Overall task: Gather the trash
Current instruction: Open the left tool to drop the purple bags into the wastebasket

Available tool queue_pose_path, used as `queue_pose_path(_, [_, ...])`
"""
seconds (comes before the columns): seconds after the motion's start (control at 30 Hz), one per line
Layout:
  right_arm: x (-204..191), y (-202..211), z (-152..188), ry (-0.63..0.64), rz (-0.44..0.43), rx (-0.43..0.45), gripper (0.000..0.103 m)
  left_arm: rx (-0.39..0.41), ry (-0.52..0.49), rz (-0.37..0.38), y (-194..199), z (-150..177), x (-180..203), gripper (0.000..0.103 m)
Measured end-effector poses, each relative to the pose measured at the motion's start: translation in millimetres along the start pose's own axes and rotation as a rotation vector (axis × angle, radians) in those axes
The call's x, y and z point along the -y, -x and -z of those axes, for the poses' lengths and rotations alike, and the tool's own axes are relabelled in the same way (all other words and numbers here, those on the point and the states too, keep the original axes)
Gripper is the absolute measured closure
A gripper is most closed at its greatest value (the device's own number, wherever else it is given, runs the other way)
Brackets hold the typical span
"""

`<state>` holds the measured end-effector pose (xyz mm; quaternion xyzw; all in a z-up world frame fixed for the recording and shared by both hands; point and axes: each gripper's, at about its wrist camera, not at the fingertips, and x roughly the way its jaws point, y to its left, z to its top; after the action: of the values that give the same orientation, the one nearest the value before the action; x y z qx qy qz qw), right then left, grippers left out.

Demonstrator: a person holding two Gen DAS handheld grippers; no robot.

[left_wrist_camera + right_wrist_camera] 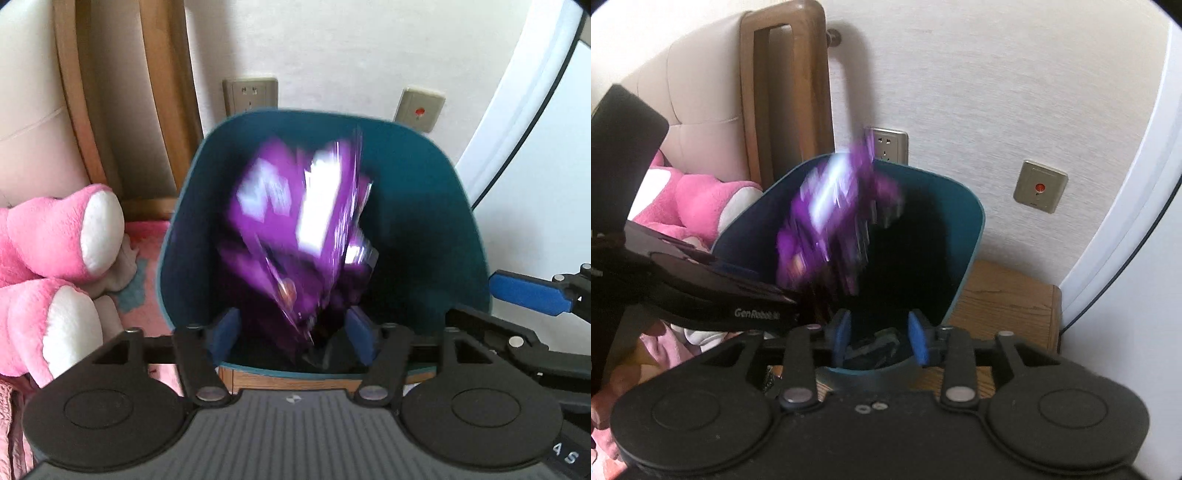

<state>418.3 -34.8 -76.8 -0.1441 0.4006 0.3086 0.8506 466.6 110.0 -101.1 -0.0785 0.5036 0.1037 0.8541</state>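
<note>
A purple snack bag (295, 229) shows as a blur inside the mouth of a teal bin (424, 177). My left gripper (293, 330) is open over the bin's near rim. The bag's lower tip lies between its blue pads (360, 336), and neither pad touches it. In the right wrist view the same bag (827, 221) is smeared against the left inner wall of the bin (964, 229). My right gripper (881, 338) is open at the near rim with nothing between its fingers. Its blue finger (528, 291) shows at the right of the left wrist view.
The bin stands on a wooden nightstand (1008, 302) against a white wall with a socket (251, 96) and a red-dot switch (1039, 186). A pink plush toy (62, 236) lies on the bed at the left. Dark items (875, 349) lie at the bin's bottom.
</note>
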Motion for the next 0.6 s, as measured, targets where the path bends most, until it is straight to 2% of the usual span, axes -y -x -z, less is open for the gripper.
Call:
queue_pose_path(0.2, [4.0,21.1,0.2,0.003,-0.006,0.032,0.061,0.042,-0.029,-0.008,30.1,12.4,-2.2,0.038])
queue_pose_path(0.5, [4.3,67.3,13.0,-0.021,-0.031,0.081,0.051,0.087,-0.01,0.015,81.1,40.1,-13.4,0.038])
queue_pose_path(0.6, [2.4,80.4,22.0,-0.035,-0.046,0.092,0.049,0.098,-0.004,0.007,90.0,55.2,-16.4,0.033])
